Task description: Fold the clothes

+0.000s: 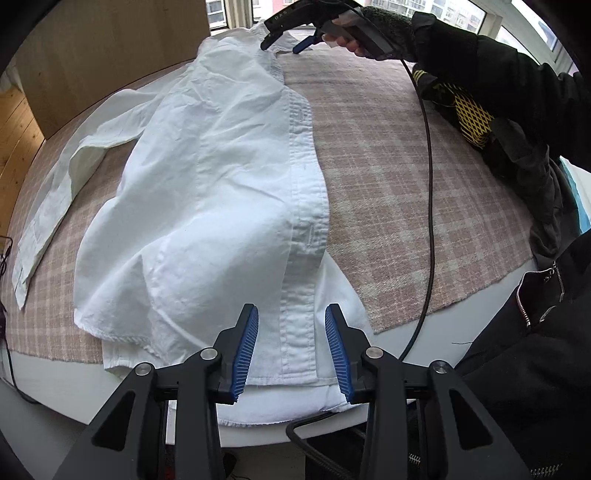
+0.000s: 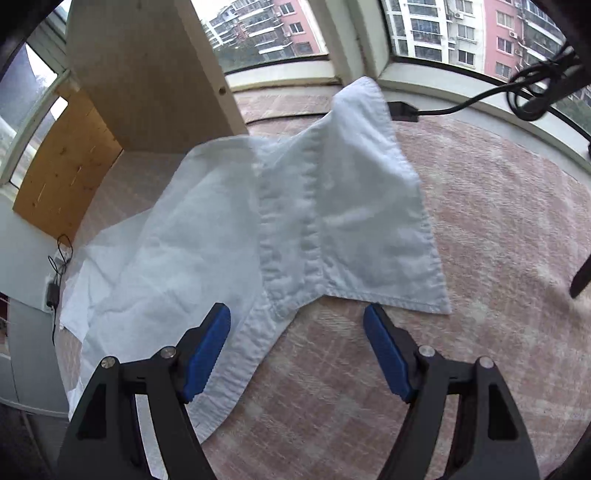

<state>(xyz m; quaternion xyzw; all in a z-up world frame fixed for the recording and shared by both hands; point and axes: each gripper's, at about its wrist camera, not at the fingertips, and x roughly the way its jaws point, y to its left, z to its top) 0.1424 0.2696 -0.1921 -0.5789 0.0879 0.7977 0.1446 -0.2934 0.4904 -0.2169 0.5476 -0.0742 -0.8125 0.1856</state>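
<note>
A white button shirt (image 1: 207, 206) lies on a pink plaid cloth (image 1: 388, 177), one front half folded over, a sleeve (image 1: 55, 192) stretched out to the left. My left gripper (image 1: 291, 314) is open, its blue pads either side of the button placket at the hem. My right gripper (image 1: 286, 42) is far off at the collar, open. In the right wrist view the right gripper (image 2: 297, 314) is open just above the collar (image 2: 369, 206) and placket end, holding nothing.
A wooden cabinet (image 2: 147, 74) stands at the far left of the table. Windows (image 2: 443, 33) run behind. A black cable (image 1: 428, 184) hangs across the cloth from the right gripper. The person's dark jacket (image 1: 535, 332) is at the right.
</note>
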